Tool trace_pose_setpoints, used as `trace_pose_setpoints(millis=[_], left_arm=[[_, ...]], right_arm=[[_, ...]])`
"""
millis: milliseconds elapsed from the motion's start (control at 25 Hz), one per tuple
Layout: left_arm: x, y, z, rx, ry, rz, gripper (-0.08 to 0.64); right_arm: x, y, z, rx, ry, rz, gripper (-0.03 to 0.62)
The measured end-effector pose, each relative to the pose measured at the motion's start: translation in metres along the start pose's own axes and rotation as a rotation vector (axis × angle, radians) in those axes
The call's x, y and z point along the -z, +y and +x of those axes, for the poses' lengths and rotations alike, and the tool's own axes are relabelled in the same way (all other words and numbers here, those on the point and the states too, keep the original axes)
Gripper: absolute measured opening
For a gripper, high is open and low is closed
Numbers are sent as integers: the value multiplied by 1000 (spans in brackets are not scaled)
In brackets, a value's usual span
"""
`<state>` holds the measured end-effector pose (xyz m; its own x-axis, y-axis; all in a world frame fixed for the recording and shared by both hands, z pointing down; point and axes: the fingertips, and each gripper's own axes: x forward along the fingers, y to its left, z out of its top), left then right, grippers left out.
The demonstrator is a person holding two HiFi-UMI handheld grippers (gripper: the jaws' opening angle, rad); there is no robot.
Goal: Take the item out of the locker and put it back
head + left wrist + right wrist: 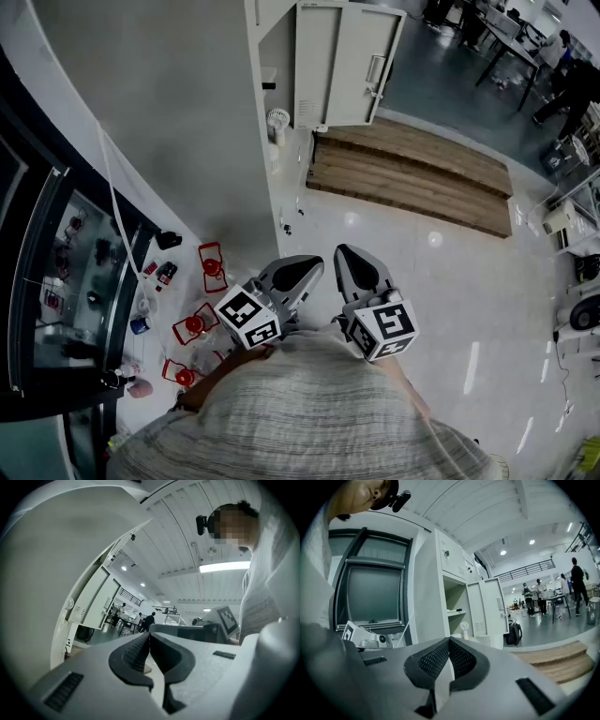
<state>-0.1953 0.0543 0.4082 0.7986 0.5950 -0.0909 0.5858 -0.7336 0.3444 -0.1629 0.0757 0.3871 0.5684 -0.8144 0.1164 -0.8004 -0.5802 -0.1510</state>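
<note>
A small white fan [463, 627] stands upright in the bottom compartment of the locker [440, 588], near its front edge, and a small dark thing [459, 610] lies on the shelf above it; which of the two is meant to be taken out cannot be told. The locker is white and tall, and its door [345, 64] stands swung wide open. Just beside the locker's foot a low wooden platform [412, 178] lies on the glossy pale floor [450, 281]. Both grippers are well apart from the locker, held close in front of the person's striped shirt [309, 412] and pointing roughly level toward it. The left gripper [302, 272] has its fingers [133, 653] pressed together at the tips with nothing between them. The right gripper [356, 265] is likewise closed, its ribbed fingers [461, 658] meeting at the tips and holding nothing. The two grippers sit side by side, near each other. To the person's left, several red wire-framed objects [211, 267] are scattered on the floor beside a dark glass-fronted cabinet [56, 281]. A dark backpack [514, 633] rests on the floor past the open door, and farther off people [577, 585] stand around tables in the hall.
</note>
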Motion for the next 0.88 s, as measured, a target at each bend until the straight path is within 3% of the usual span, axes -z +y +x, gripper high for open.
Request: trace_pose_setpoints(millis=[360,880], left_arm=[[13,6,39,-11,18,-9,9],[8,-4,159,-64,-3,1,9]], right_arm=[[1,-36,1,-44,-23,49,26],[-32,-140,1,-166,3,33,27]])
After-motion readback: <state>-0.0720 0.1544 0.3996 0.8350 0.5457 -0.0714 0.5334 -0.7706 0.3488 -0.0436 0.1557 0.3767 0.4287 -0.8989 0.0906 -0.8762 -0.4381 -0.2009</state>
